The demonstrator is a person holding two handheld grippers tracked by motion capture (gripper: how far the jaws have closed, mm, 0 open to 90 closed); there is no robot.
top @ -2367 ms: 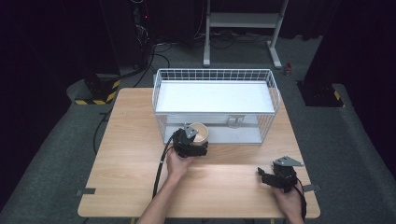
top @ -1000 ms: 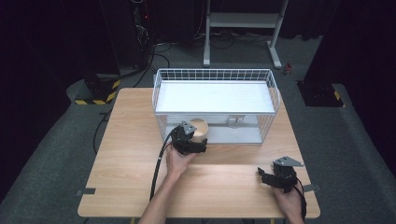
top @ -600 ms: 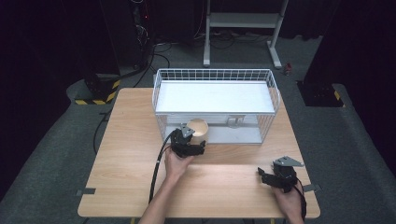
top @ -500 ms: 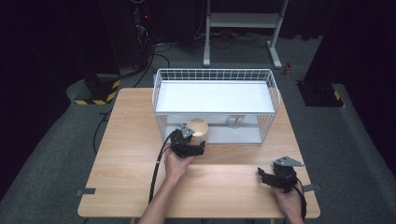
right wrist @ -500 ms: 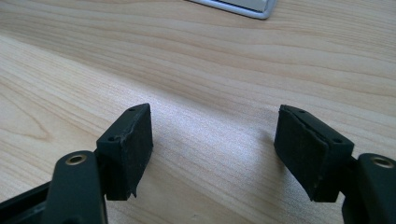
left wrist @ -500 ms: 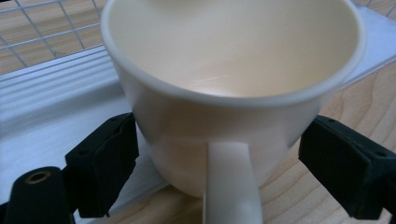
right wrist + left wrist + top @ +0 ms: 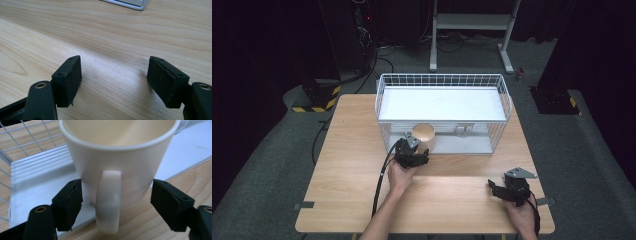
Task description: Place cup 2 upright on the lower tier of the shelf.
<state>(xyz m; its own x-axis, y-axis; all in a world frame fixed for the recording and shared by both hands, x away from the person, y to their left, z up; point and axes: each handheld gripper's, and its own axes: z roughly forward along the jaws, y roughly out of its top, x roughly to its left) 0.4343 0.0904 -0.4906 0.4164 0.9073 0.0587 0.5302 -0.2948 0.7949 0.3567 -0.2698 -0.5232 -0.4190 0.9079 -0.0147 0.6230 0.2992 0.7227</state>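
A: Where does it stand? Start with the table [image 7: 337, 200].

B: On the table sits a white wire basket [image 7: 507, 102]; the cream mug [image 7: 120, 165] stands at its open front edge, handle toward the left hand-held gripper [image 7: 117, 202].

A: Grasped?

B: Its jaws have just been closing and now touch the mug's sides; lifting looks left. The right hand-held gripper [image 7: 115, 82] rests open, empty.
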